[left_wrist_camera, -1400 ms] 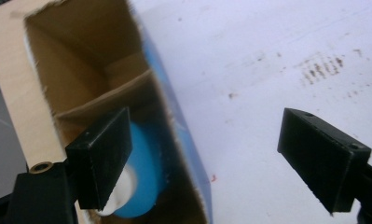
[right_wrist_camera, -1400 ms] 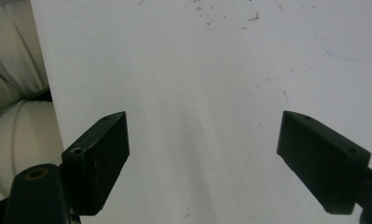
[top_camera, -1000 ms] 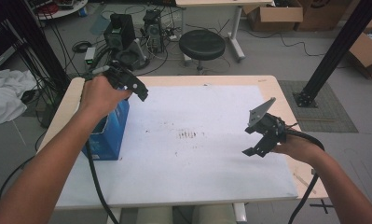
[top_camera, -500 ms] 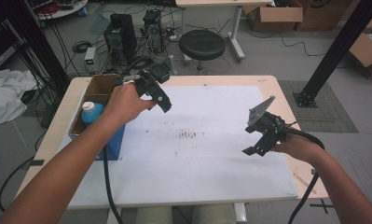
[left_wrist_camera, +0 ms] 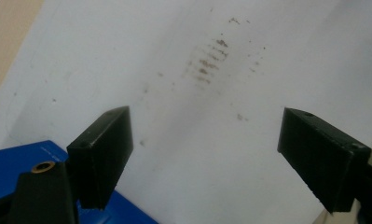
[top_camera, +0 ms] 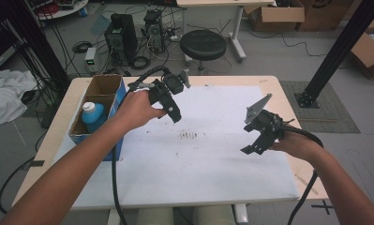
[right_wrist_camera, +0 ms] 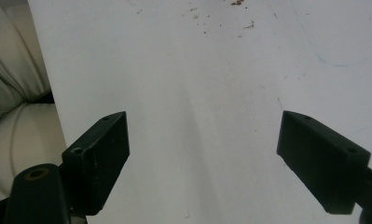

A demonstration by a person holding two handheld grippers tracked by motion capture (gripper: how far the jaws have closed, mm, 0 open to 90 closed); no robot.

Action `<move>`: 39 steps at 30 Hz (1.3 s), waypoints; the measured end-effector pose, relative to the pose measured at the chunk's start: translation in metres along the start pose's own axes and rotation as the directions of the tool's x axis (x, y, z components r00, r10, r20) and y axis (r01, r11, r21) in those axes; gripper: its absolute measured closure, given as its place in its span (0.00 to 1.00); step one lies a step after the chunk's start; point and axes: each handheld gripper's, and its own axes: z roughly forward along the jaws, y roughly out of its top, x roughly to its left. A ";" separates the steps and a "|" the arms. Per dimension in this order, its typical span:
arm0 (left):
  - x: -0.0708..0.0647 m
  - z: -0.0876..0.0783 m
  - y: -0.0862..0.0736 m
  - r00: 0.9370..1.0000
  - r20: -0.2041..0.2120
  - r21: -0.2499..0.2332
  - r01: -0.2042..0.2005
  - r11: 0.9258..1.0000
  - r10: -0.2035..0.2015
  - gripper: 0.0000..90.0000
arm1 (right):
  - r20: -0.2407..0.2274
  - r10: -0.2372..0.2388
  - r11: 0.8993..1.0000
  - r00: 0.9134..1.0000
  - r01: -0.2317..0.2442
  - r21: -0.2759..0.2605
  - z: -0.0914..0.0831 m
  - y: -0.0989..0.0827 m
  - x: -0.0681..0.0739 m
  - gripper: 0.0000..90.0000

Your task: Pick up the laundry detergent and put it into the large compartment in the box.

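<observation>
Two grippers hang above the table (top_camera: 269, 82), which is covered by a white sheet (top_camera: 213, 164), and neither holds anything. In the high view the left gripper (top_camera: 173, 110) sits over the sheet's left half, towards the far edge, just beside the blue cardboard box (top_camera: 112, 105) that stands at the table's left edge. Its own view shows the jaws spread wide, with bare sheet and a patch of brown smudges (left_wrist_camera: 207, 63) between them and a corner of the blue box at the lower left. The box is open at the top, and a blue bottle with a white cap (top_camera: 92, 115) stands upright in its near compartment; the far compartment shows only brown cardboard. The left gripper is near the box but apart from it and from the bottle. The right gripper (top_camera: 257, 143) is held above the sheet's right half, well apart from the left one, with a grey three-cornered plate on top. Its own view shows the jaws wide apart over plain white sheet, the sheet's near edge at the left.
</observation>
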 end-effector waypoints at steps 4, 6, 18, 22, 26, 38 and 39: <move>0.001 0.003 0.001 1.000 -0.001 0.012 -0.006 1.000 0.006 0.21 | 0.002 0.000 1.000 1.000 0.000 0.003 0.000 0.002 -0.001 0.18; 0.001 0.005 0.001 1.000 -0.002 0.017 -0.008 1.000 0.008 0.21 | 0.002 0.002 1.000 1.000 -0.002 0.001 0.000 0.002 -0.001 0.18; 0.002 0.006 -0.002 1.000 0.004 0.016 -0.015 1.000 0.015 0.21 | -0.002 -0.006 1.000 1.000 0.006 0.000 0.003 0.006 -0.001 0.18; 0.004 0.006 -0.002 1.000 0.002 0.019 -0.012 1.000 0.012 0.21 | -0.004 -0.004 1.000 1.000 0.004 0.001 0.003 0.005 -0.002 0.18; 0.005 0.007 -0.001 1.000 0.002 0.018 -0.009 1.000 0.009 0.21 | -0.004 -0.006 1.000 1.000 0.006 0.004 0.003 0.004 -0.002 0.18; 0.007 0.009 -0.002 1.000 0.002 0.021 -0.003 1.000 0.003 0.21 | -0.005 -0.004 1.000 1.000 0.004 0.001 0.004 0.005 -0.002 0.18; 0.008 0.009 -0.002 1.000 0.001 0.023 -0.002 1.000 0.002 0.21 | -0.005 -0.005 1.000 1.000 0.005 0.001 0.004 0.005 -0.002 0.18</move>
